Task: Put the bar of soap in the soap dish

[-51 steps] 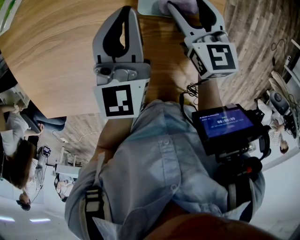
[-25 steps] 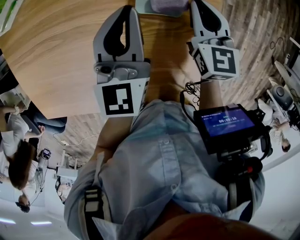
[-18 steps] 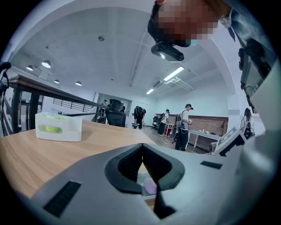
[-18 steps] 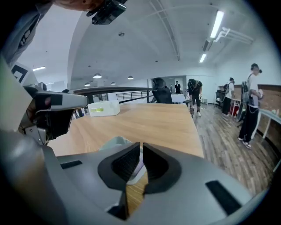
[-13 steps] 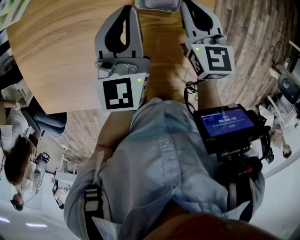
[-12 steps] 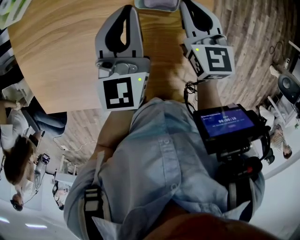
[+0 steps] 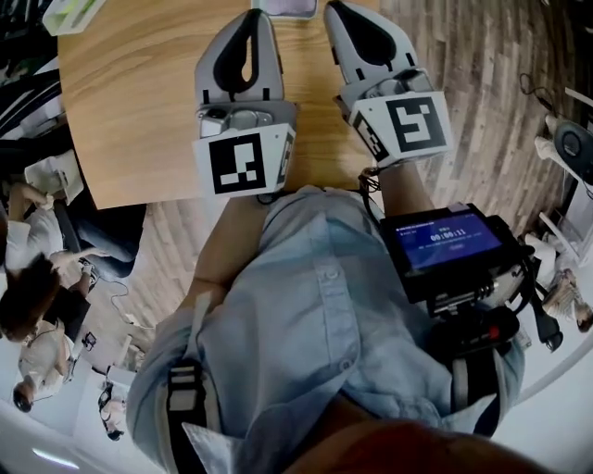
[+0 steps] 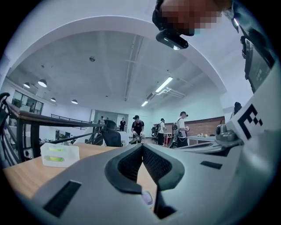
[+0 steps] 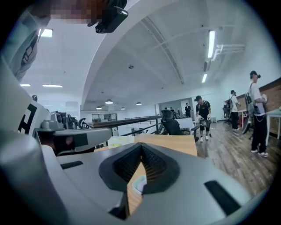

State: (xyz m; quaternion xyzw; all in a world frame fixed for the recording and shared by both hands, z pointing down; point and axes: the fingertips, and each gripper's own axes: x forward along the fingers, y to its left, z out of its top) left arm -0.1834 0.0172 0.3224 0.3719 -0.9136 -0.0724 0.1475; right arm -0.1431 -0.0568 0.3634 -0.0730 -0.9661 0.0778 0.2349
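Though only a scrap of it shows, the bar of soap [image 8: 146,198] seems to be the pale lilac patch peeking through the gap under the left gripper [image 8: 142,148], low in the middle of that gripper's view. It looks to lie in the soap dish [image 7: 287,6], a pale sliver cut off by the top edge of the head view between the two gripper tips. I can't say that it sits fully inside. Both claws are closed tip to tip with nothing between them. The left one's ribbed pads meet in a point, and the right gripper [image 9: 141,147] shows the same.

I'd judge the bar light and firm, but smooth enough to squirt out of a hard pinch and soft enough to dent. If it had to be picked up, a hold across its two long sides, near the middle and with modest pressure, would seem safest. The dish looks light enough to slide on the wooden table [image 7: 139,111] if nudged.

Only the head view shows both grippers side by side above the table, plus the screen unit [image 7: 445,245] at the right forearm. The right gripper view gives the clearest scrap of the dish, pale under its jaws at lower centre. The left gripper view shows the white box [image 8: 59,154] well off at its left, which the head view clips at its upper left corner.
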